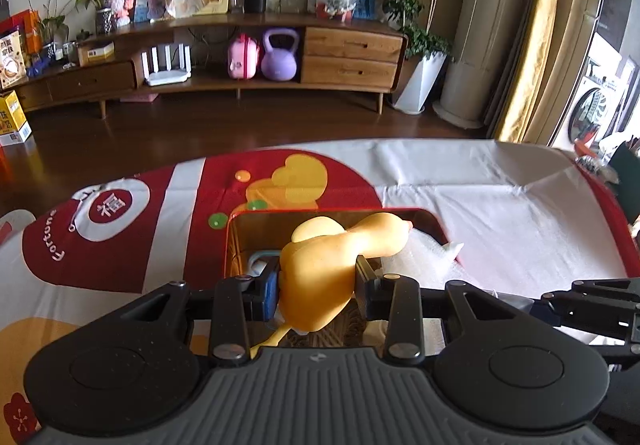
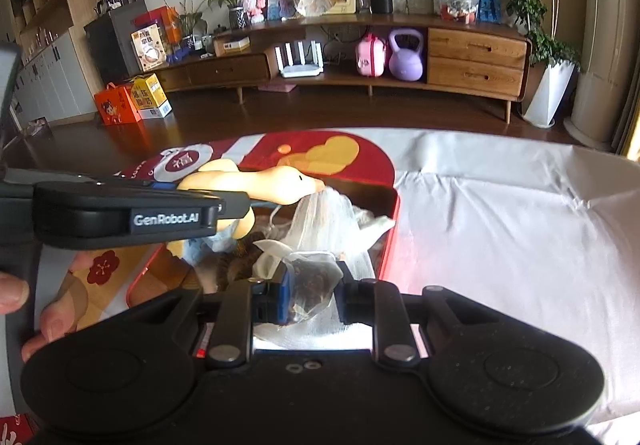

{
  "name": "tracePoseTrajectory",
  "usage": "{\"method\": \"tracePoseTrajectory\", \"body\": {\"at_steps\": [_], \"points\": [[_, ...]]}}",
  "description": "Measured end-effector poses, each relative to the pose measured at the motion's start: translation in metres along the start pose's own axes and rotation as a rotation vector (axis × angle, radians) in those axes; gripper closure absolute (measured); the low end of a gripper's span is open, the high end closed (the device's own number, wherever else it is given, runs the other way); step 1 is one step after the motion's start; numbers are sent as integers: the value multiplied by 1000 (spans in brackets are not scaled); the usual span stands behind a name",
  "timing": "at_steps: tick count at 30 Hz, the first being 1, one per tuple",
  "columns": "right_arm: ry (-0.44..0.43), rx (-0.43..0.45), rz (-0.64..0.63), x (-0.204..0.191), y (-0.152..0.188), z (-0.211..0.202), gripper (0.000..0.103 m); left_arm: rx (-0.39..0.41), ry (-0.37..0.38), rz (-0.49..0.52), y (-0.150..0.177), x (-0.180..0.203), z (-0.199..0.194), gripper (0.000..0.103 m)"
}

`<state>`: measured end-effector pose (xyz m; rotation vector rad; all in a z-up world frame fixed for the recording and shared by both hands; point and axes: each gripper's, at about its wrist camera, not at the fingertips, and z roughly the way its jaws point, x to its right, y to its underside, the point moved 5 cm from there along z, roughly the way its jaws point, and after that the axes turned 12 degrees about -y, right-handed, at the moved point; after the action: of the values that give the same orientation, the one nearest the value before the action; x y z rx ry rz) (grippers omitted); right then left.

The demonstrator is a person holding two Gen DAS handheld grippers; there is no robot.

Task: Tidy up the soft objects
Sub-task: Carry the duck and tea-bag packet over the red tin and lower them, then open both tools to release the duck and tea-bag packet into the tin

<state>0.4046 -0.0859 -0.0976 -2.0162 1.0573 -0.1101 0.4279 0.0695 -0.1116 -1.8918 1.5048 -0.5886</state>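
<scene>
Left wrist view
Left gripper (image 1: 318,281): we see its 2 jaws clamped on the duck (image 1: 320,265), one pad on each flank of the body.
Duck: yellow, soft; the neck and head reach forward and to the right, over the tin (image 1: 236,229). It hangs above the tin, and we cannot tell whether it touches anything below.
Tin: red rim, shiny gold inner wall, sitting on the cloth (image 1: 120,245). Inside we make out a pale blue item at the left and white mesh (image 1: 416,257) at the right.
Cloth: red, white and yellow print to the left, plain white to the right.
Right gripper (image 1: 592,305): only black linkage shows at the right edge; we cannot read its jaws from here.

Right wrist view
Right gripper (image 2: 310,285): its 2 jaws are pinched on the pouch (image 2: 312,277).
Pouch: small, clear film, dark bits inside, a white tab at its upper left. It is held over the near part of the tin (image 2: 394,213).
Mesh (image 2: 332,217): white, bunched in the tin just beyond the pouch.
Duck (image 2: 256,183): level with the far rim, beak pointing right, close to the mesh.
Left gripper (image 2: 120,213): we see it side-on at the left, with a white label; its tips are hidden.
Fingers (image 2: 52,325): bare tips at the lower left edge.
</scene>
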Motion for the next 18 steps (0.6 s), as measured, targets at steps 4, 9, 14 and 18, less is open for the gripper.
{"method": "tracePoseTrajectory", "body": {"at_steps": [4,9,14,18], "points": [[-6,-20,-11,-2,6,7,83,-20,1,6,6,2,11,67],[-5,-35,-15,-3,10,13,83,-38,5,12,11,5,17,67],[1,-28,-23,-5,9,13,79,-69,5,22,14,7,24,67],[8,-22,-37,-6,8,11,76,-76,4,30,17,6,25,63]]}}
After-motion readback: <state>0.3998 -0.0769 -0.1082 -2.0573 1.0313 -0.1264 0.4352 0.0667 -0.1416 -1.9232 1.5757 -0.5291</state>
